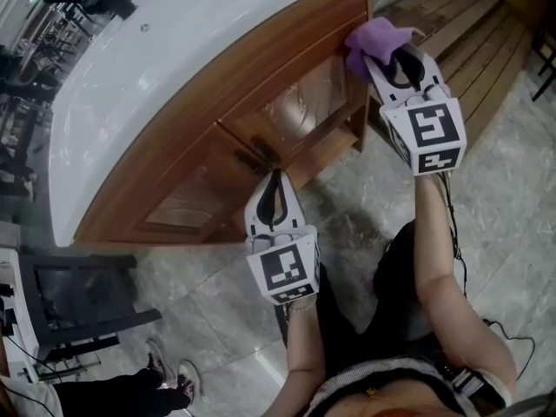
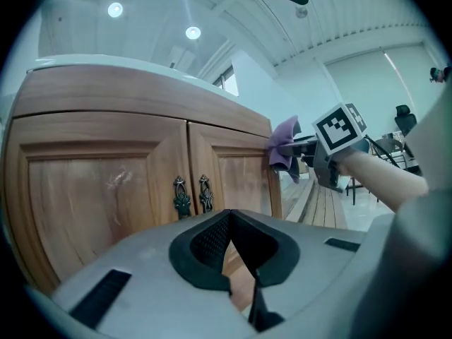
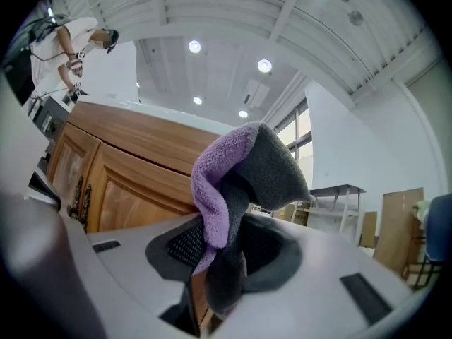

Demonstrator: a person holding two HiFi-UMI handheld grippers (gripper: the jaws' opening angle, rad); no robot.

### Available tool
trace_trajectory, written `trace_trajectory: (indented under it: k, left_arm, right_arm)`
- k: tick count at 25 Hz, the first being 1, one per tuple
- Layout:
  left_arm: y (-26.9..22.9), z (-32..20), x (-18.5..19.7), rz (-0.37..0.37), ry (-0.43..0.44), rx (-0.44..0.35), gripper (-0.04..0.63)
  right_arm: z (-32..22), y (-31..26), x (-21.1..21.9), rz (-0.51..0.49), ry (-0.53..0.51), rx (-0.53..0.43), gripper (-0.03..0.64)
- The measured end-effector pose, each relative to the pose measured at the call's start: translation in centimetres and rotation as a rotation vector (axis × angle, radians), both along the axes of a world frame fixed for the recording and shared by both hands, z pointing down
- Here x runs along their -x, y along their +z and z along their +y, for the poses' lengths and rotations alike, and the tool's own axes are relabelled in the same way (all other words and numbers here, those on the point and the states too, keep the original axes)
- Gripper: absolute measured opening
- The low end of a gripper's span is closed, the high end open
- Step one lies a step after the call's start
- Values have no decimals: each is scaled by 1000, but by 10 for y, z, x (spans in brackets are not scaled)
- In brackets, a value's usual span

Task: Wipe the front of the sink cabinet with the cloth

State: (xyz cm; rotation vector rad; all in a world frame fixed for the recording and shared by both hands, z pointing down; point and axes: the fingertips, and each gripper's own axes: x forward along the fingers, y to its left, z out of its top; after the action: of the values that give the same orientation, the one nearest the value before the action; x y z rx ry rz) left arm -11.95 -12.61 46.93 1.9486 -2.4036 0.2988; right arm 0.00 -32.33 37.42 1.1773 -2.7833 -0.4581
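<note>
While the purple-and-grey cloth (image 3: 236, 189) sits pinched between the right gripper's (image 1: 393, 59) clamped jaws, its bunched end pokes past their tips against the upper corner of the wooden sink cabinet (image 1: 217, 102). Lower, to that gripper's left, the left gripper (image 1: 276, 181) has its jaws together on nothing, facing the ornate door handles (image 2: 191, 195) ahead.

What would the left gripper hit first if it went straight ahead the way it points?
The left gripper would likely meet the cabinet door, just beside the paired handles; the remaining gap is unclear.
</note>
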Motion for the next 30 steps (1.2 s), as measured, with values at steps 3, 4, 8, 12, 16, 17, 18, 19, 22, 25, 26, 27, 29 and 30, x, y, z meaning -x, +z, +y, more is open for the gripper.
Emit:
trace_trajectory:
  k: [3,4,8,12,16,17,18,19,22,25,26,27,29,30]
  left_arm:
    - [2,5,1,21,1,-12,6]
    - [2,7,2,27,-1,-15,6]
    - [2,16,4,42,-4,-36,6]
    - [2,24,8,54,-11,-48,6]
    - [8,32,11,69,-25,-40,6]
    - [9,33,12,71,-28,-38,6]
    - [11,35,12,73,-30,-38,6]
    - [11,37,13,75,-31,-38,6]
    - [12,40,14,77,-37,-38,6]
    - [14,41,13,75,-38,-30,6]
    - [15,41,13,76,-39,-27,6]
    - [17,42,13,76,-40,-23,6]
    - [18,42,13,75,-40,-18,6]
    - [19,41,13,74,-40,-16,6]
  right_arm:
    - [14,2,0,-34,-59,43,173]
    - [20,3,2,-36,-83,52,173]
    - [56,12,19,33,-173,40,173]
    - [104,31,58,114,-304,32,173]
    - [142,44,92,146,-428,45,173]
    - [147,47,99,156,-442,45,173]
    - [151,51,105,165,-453,47,173]
    - [154,55,110,172,-462,54,173]
    - [159,63,125,180,-484,77,173]
    - [160,65,135,196,-468,53,173]
    - [159,65,137,197,-462,46,173]
    - [159,65,138,194,-460,44,173]
    - [158,65,138,182,-466,52,173]
    - [157,65,138,177,-469,56,173]
